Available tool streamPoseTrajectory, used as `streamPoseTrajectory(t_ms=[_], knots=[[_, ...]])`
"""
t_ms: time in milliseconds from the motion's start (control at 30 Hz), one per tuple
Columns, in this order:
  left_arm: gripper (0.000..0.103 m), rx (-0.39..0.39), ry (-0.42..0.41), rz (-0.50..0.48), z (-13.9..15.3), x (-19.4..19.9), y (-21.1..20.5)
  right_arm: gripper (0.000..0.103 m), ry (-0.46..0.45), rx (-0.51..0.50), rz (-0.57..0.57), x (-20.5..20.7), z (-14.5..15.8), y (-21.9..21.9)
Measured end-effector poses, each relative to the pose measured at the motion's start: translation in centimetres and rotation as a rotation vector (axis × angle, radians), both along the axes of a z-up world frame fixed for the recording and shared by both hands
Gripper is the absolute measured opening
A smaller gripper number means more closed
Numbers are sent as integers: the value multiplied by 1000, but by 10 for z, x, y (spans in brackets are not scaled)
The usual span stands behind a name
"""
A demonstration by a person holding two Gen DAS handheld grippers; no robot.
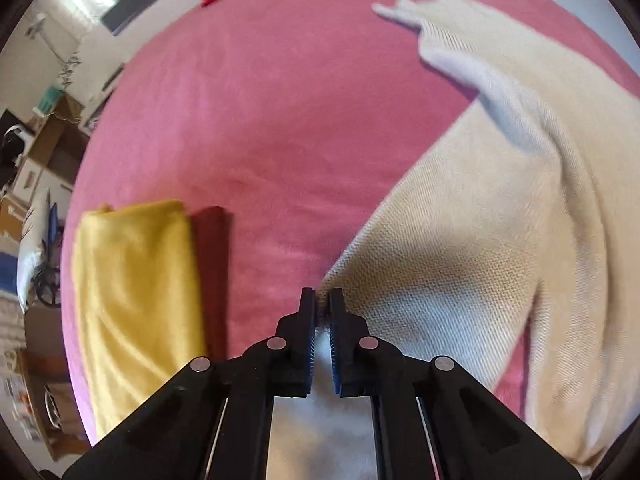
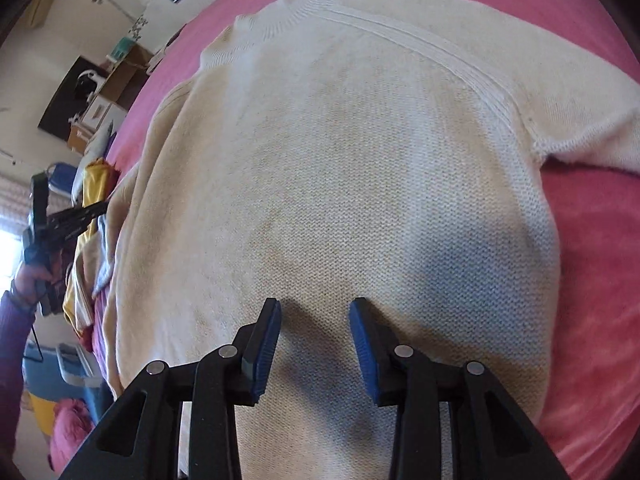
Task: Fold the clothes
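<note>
Sweater (image 2: 340, 160), cream knit, lies spread on pink bed cover (image 1: 260, 120), collar at far end. Left gripper (image 1: 322, 304) clamped on sweater edge at its left side, fabric pinched between pads. Right gripper (image 2: 316, 312) over lower part of sweater body, jaws apart, nothing between them. Folded yellow cloth (image 1: 136, 300) lies left of left gripper, apart from sweater.

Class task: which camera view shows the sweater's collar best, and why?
The right wrist view: the cream sweater lies spread out with its ribbed collar visible. The left wrist view shows only a bunched edge and sleeve.
</note>
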State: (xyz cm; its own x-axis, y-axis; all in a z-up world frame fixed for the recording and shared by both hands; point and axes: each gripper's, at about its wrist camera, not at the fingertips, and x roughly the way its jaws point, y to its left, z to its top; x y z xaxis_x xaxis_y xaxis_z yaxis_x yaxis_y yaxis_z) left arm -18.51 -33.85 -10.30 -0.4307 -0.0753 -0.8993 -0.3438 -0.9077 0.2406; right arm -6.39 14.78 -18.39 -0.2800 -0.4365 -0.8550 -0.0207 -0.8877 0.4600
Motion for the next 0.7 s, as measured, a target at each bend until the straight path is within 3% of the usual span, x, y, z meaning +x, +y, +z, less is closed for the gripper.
streamPoseTrajectory(t_ms=[167,233,333,433,500,567,633,700], knots=[[7,-23,100,142,38,11,-65,36,47,-10,11,3,-2,4],[10,-23,96,204,36,7,-70,37,61,-14,11,6,-4,6],[19,-10,11,294,6,-15,-56,39,71,-33,5,9,-6,8],[21,-73,-1,323,-2,-2,-49,39,40,-46,14,17,0,20],[22,-107,104,304,2,10,-18,39,72,-61,-25,22,16,41],[34,-93,210,259,12,31,17,39,139,-73,-104,33,41,72],[47,-4,286,169,22,58,55,40,190,-58,-201,40,66,115],[52,86,303,42,24,77,105,40,214,-35,-310,47,84,162]])
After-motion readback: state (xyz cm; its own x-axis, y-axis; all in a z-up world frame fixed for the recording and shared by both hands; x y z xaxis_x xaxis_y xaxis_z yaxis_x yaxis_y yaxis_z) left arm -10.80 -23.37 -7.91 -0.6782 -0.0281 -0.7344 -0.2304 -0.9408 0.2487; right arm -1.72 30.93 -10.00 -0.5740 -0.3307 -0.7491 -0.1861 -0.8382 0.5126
